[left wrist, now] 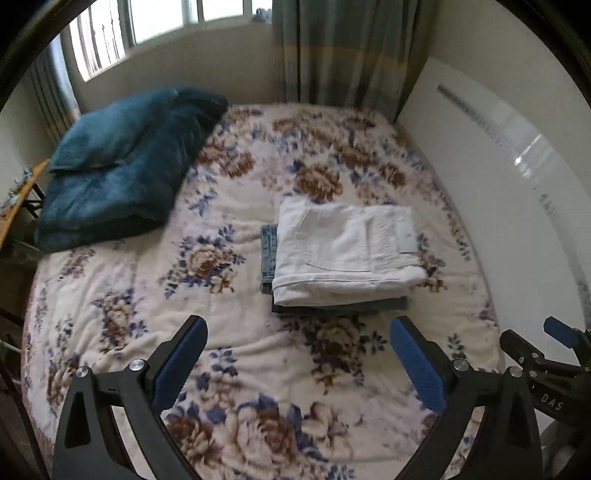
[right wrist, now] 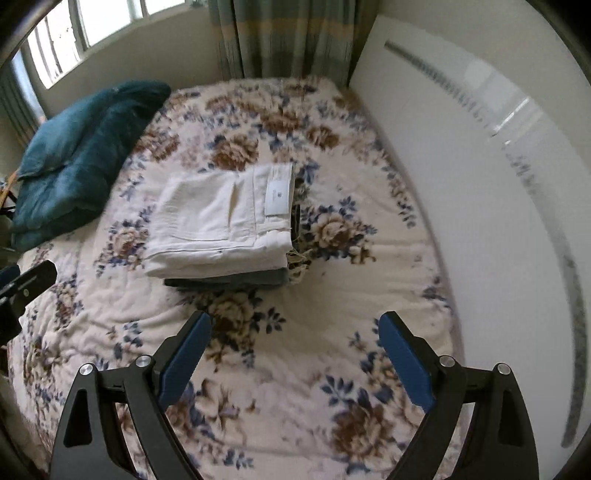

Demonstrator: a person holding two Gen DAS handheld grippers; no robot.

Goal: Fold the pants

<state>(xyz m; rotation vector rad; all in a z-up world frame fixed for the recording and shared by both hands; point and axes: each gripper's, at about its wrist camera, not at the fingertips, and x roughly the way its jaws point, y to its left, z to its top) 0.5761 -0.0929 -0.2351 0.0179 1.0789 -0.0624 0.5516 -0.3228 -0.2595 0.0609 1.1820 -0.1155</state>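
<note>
white pants [left wrist: 347,247]: folded into a flat rectangle, top of a small stack, toward the bed's wall-side edge, about midway along its length; back pocket and pale waistband label face up; also seen from the right wrist [right wrist: 221,221].
stack under pants: grey folded garment [left wrist: 343,306] directly beneath, its edge showing at the near side; blue denim [left wrist: 269,254] poking out on the side facing the pillow.
bed [left wrist: 236,332]: covered by a cream fleece blanket with brown and blue flowers; blanket rumpled near the stack; loose fringe or threads visible just beside the stack's wall-side corner in the right wrist view.
left claw [left wrist: 298,338]: released, jaws spread wide, nothing between the blue pads; above the bed's near part, pointing down toward the stack, apart from the pants.
right claw [right wrist: 294,332]: released, jaws spread wide, nothing between the blue pads; above the bed near the stack's near edge, not touching it; also visible at the right rim of the left wrist view [left wrist: 561,332].
pillow [left wrist: 122,162]: teal, plush, folded or doubled, at the bed's far corner on the window side, well apart from the stack.
wall panel [left wrist: 480,177]: white, glossy, running along the bed's edge next to the stack.
curtain [left wrist: 343,51]: striped green-grey, hanging at the bed's far end.
window [left wrist: 162,26]: bright, behind the pillow corner.
</note>
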